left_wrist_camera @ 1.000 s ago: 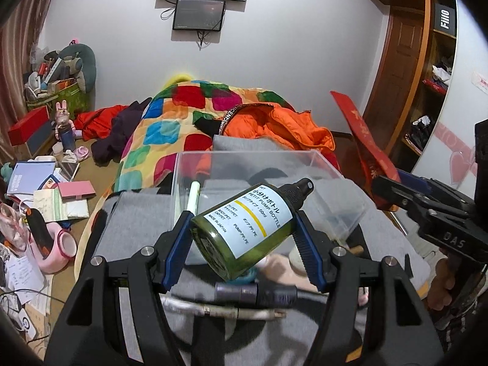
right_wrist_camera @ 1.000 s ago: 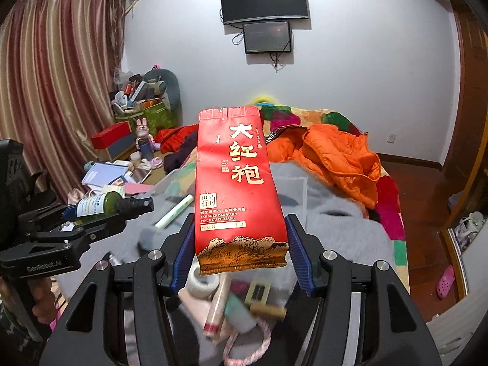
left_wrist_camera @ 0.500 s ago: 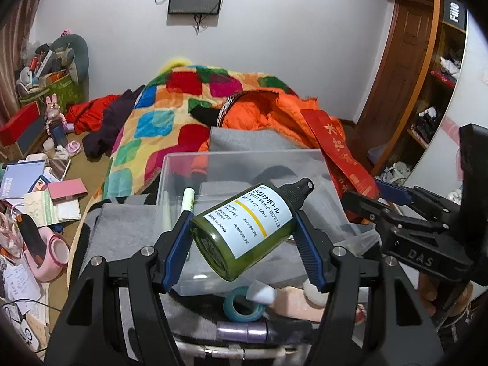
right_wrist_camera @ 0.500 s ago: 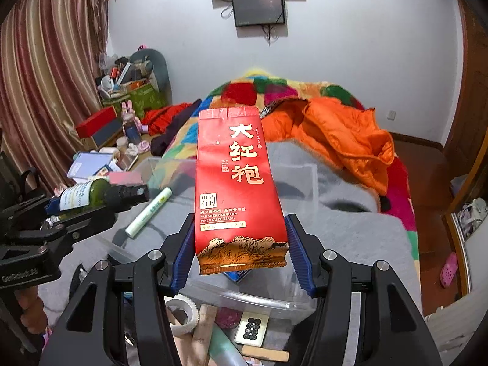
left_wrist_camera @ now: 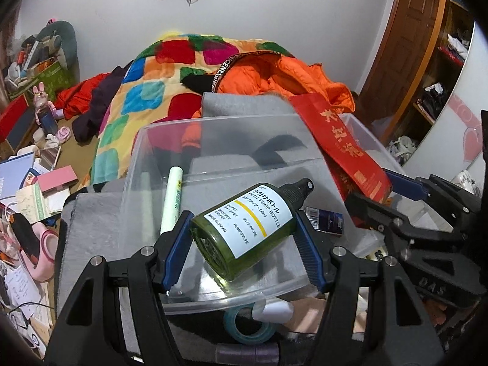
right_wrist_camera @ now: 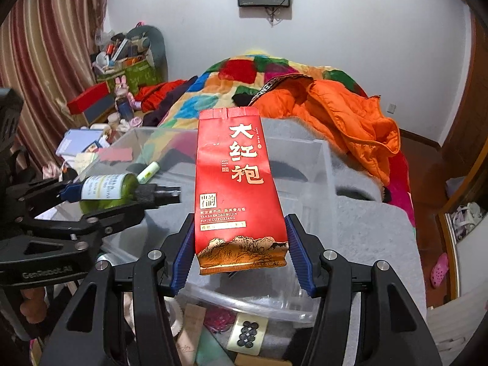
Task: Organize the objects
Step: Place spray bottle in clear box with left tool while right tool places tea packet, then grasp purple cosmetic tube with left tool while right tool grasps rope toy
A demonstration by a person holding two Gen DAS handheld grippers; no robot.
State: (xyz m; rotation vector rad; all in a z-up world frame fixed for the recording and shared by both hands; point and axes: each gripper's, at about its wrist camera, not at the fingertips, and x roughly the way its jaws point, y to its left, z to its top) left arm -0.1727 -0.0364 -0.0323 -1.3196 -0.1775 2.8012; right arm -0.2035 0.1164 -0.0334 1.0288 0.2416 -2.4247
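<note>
The left gripper (left_wrist_camera: 244,231) pinched a green bottle (left_wrist_camera: 244,228) between its 2 blue pads (left_wrist_camera: 175,251), the bottle tilted with its black pump cap pointing up and to the right, away from the jaws. The right gripper (right_wrist_camera: 241,244) pinched a red tea pouch (right_wrist_camera: 238,189) by its lower end, the pouch standing up from the jaws and leaning away.

Directly under and ahead of both sets of jaws sat a clear bin (left_wrist_camera: 213,134), so bottle and pouch both hung over its open top. Inside it, just left of the left jaws, lay a pale green tube (left_wrist_camera: 172,198); to their right lay a small dark box (left_wrist_camera: 324,221). Below the left jaws, outside the bin's near wall, lay a teal tape roll (left_wrist_camera: 248,329). Below the right jaws lay a card with dark dots (right_wrist_camera: 247,332).

The bin rested on a grey blanket (right_wrist_camera: 366,228). Beyond it lay an orange jacket (right_wrist_camera: 344,116) and a patchwork quilt (left_wrist_camera: 146,91).
</note>
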